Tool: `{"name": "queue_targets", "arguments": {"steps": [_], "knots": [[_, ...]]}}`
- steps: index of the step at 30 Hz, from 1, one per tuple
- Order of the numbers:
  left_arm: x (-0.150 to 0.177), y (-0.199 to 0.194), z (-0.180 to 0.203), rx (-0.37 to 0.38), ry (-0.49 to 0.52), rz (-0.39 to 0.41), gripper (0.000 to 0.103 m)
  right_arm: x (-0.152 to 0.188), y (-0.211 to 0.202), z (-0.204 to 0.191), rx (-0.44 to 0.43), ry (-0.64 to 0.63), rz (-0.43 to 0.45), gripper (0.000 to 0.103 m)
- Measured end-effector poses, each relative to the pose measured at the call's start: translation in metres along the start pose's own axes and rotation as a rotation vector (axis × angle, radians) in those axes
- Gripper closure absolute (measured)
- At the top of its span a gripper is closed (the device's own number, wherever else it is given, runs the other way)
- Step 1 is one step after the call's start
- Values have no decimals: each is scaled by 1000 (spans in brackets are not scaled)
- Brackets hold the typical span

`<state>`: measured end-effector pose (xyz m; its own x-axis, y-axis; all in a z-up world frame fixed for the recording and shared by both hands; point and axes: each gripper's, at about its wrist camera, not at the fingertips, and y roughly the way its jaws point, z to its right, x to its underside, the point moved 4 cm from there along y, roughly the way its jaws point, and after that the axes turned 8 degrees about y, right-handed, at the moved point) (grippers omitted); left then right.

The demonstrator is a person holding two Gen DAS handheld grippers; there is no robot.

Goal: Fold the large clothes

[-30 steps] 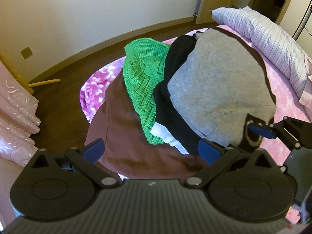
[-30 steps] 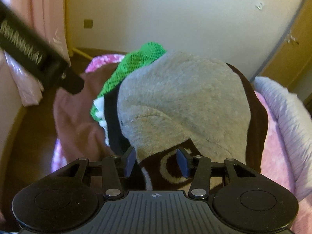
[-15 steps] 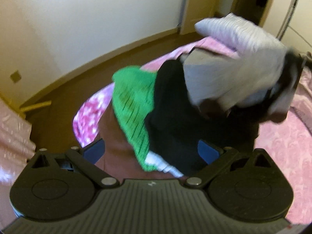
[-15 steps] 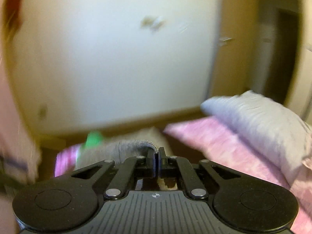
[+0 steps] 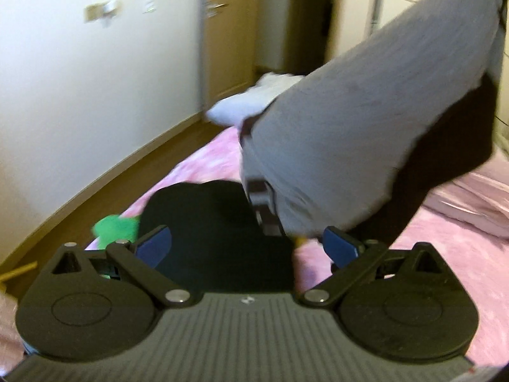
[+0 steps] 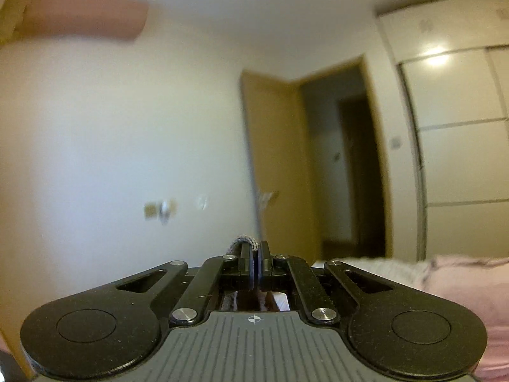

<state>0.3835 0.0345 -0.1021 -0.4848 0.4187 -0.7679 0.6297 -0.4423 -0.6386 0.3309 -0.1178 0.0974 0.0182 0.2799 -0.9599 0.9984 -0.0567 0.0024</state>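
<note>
Right wrist view: right tool pinched tight on grey knit garment with dark brown trim, hoisted above pink bed; left tool wide open, empty. Step: lifting; next likely spread flat

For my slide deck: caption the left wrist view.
Open left gripper faces a grey and brown fleece garment lifted above a black garment on the pink bedspread.

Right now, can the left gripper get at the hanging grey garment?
Probably yes. The left gripper is open and holds nothing, and the grey garment, pinched by the right gripper, hangs just ahead with nothing between.
</note>
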Motion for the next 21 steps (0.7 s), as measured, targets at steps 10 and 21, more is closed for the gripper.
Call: {"name": "queue_targets", "arguments": {"steps": [10,21], "knots": [[15,-33,159,223,137,-22,3,-73,-163,126,388,-71,-158,101],[101,-50,300,284,252,-225,3,51,-321,271,648,79,-706,88]]}}
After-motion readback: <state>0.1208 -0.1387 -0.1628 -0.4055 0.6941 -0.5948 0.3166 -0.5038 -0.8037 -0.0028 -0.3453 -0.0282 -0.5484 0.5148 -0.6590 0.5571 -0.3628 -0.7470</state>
